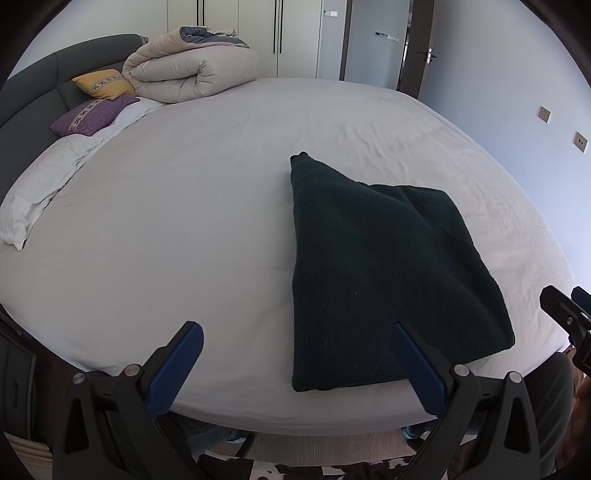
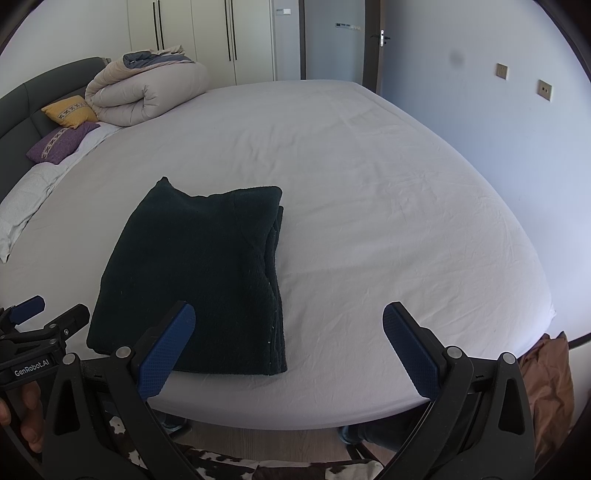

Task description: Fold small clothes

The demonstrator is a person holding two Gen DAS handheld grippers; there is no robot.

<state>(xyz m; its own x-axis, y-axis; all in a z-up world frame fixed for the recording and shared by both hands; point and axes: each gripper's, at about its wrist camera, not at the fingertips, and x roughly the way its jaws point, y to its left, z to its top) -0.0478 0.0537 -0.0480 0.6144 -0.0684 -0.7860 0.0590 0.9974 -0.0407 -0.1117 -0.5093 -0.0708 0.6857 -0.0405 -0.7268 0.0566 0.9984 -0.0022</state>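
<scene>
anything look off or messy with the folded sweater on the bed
Mostly tidy. The dark green knitted sweater lies folded near the front edge of the bed's white sheet, but one far corner pokes out past the otherwise straight fold, and the layers on its right edge sit slightly uneven. Nothing is spilled or damaged.

Soft daylight, sharp, fisheye-warped edges

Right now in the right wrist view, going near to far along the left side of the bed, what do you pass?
Dark green folded garment → white pillow → purple cushion → yellow cushion → rolled beige duvet → white wardrobe doors.
</scene>
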